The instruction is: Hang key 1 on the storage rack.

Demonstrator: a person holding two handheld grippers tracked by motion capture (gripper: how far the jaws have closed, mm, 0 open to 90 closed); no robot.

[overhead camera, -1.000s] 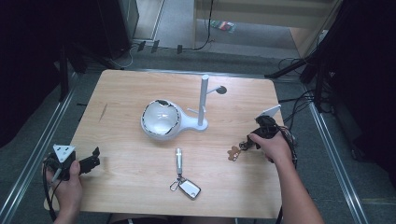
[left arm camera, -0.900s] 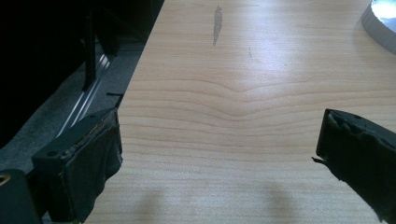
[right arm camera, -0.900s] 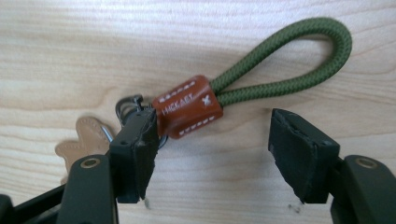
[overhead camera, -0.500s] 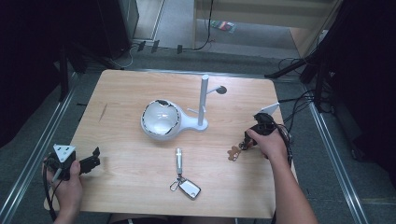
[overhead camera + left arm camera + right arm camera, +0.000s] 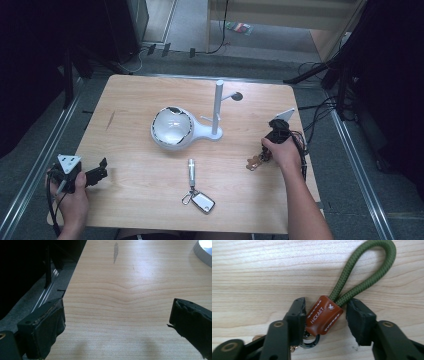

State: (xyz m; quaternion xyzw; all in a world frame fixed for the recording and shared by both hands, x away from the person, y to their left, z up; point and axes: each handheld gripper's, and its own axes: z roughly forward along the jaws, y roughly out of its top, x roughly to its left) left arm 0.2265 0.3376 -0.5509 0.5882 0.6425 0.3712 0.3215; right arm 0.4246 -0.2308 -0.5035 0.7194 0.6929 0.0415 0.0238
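A keychain lies on the wooden table (image 5: 150, 200) at the right: a green cord loop (image 5: 372, 270), a brown leather tag (image 5: 324, 315) and a dark ring (image 5: 310, 341). In the high view the keychain (image 5: 254, 162) sits just left of the person's right hand. My right gripper (image 5: 327, 306) is open with its jaws on either side of the tag. The left jaw touches the tag and the right jaw stands a little off it. My left gripper (image 5: 117, 306) is open over bare wood. In the high view the left gripper (image 5: 100, 172) is near the front left corner.
A white stand with a round bowl base (image 5: 172, 129) and an upright post (image 5: 218, 107) occupies the table's middle. A silver cylinder (image 5: 191, 172) joined to a car key fob (image 5: 202, 201) lies near the front. The table's left edge (image 5: 72, 282) drops to a dark floor.
The right hand and gripper have shifted slightly left and down onto the keychain. The left hand has stayed put.
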